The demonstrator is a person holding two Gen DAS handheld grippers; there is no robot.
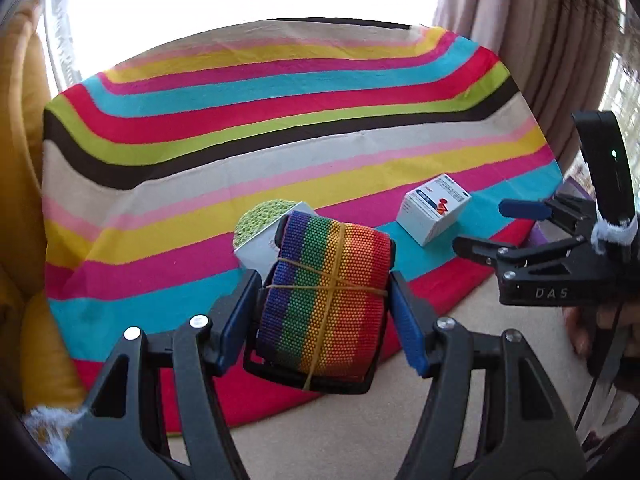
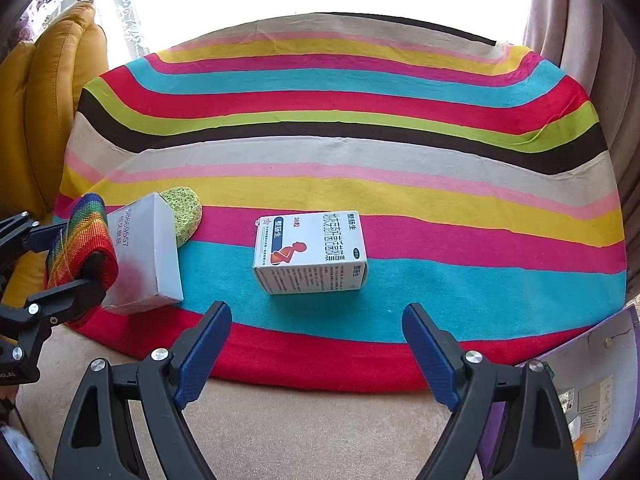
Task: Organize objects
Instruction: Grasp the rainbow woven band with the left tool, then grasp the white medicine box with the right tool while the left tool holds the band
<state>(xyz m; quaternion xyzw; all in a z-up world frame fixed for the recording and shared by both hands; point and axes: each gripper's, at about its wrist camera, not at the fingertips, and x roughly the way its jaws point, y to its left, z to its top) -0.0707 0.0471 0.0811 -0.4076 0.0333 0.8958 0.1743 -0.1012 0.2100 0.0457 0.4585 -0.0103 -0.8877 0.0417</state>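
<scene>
A bright striped cloth covers the surface, with a yellow cushion off to the left and curtains on the right by the window.

My left claw is squeezing a rolled rainbow strap from both sides. Thin rubber bands cross over it, and a black buckle sits under it. I hold it near the front edge of the cloth. I think it is light and a bit squishy, so my grip on its two sides should hold well. The weave looks rough, not slippery.

Just behind the strap is a plain white box, and a green sponge peeks out behind that.

My right claw is wide open and holds nothing. It points at a medicine box lying on the blue stripe. The box looks like light, stiff card. I would take it by its two short sides, and gently, so it does not crush.

A purple box sits at the right edge.
</scene>
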